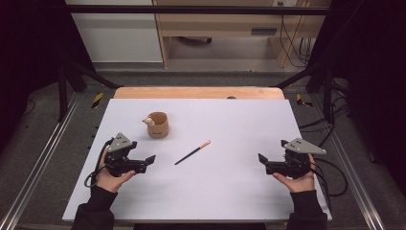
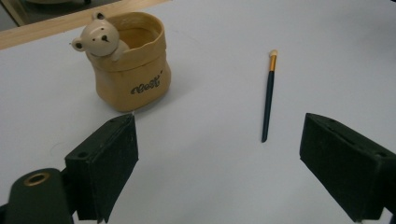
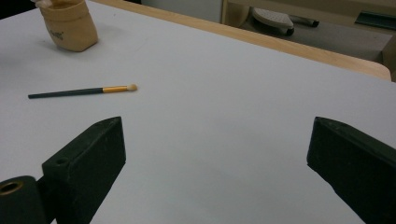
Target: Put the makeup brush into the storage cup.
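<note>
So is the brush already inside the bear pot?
No, the brush lies flat on the table, apart from the bear pot.

Glossy ceramic-looking tan pot (image 2: 133, 70), matt white tabletop (image 1: 230, 187), smooth dark brush (image 2: 268, 95) with gold metal ferrule.

Tan pot (image 2: 135, 74), cream bear; dark brush (image 2: 268, 100), gold ferrule; black jaws; white table (image 1: 230, 182).

Left gripper (image 1: 149, 160) and right gripper (image 1: 262, 158), fingers wide apart, facing inward.
</note>
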Demonstrator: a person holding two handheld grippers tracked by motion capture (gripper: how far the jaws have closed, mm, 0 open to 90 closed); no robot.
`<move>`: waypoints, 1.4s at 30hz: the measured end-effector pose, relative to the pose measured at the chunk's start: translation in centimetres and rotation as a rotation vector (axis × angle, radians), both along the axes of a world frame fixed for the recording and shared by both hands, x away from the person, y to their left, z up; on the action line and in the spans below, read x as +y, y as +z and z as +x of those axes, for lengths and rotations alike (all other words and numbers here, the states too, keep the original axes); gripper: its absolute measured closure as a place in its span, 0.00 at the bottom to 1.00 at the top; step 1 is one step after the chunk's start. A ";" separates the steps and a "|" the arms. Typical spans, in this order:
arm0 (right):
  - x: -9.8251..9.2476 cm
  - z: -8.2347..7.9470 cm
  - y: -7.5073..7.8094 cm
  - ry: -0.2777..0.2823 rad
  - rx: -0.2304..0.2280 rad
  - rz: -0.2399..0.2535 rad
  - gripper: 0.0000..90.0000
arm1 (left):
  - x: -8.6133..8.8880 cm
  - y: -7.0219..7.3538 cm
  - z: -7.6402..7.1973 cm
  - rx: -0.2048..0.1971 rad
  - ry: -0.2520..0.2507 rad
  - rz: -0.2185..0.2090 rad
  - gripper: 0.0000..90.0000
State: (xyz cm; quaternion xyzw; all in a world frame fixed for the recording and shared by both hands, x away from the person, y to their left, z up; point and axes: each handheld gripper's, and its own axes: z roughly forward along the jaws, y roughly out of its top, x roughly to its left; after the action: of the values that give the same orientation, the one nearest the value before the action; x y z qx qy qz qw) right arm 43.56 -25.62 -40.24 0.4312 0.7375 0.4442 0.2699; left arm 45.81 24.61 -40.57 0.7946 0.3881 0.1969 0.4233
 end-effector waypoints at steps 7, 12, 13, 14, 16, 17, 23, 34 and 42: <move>0.0 -0.1 0.0 0.001 0.001 -0.001 0.05 | -1.1 0.3 0.4 0.003 -0.025 0.019 0.12; 0.1 0.0 0.1 0.006 0.000 -0.006 0.05 | -1.9 0.6 0.9 0.007 -0.044 0.038 0.14; 0.1 0.0 0.1 0.006 0.000 -0.006 0.05 | -2.1 0.6 0.9 0.012 -0.045 0.038 0.14; 0.2 0.0 0.0 0.008 0.002 -0.009 0.05 | -2.4 0.7 1.1 0.012 -0.056 0.047 0.14; 0.2 0.0 0.0 0.008 0.004 -0.006 0.05 | -2.8 0.7 1.3 0.015 -0.066 0.054 0.15; 0.2 0.0 -0.1 0.011 0.005 -0.013 0.05 | -3.0 0.7 1.3 0.016 -0.068 0.058 0.15; 0.3 0.0 -0.1 0.013 0.004 -0.014 0.06 | -4.1 0.7 1.7 0.022 -0.079 0.063 0.15; 0.4 0.1 -0.2 0.013 0.011 -0.018 0.06 | -6.3 0.8 2.5 0.029 -0.114 0.086 0.16; 0.4 0.1 -0.2 0.015 0.012 -0.017 0.06 | -7.7 0.9 3.2 0.036 -0.136 0.109 0.18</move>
State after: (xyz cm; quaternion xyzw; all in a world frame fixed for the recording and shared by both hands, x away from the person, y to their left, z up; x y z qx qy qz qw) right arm 43.63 -25.19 -40.43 0.4260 0.7460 0.4373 0.2660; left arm 48.97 16.89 -39.70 0.8445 0.3294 0.1740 0.3847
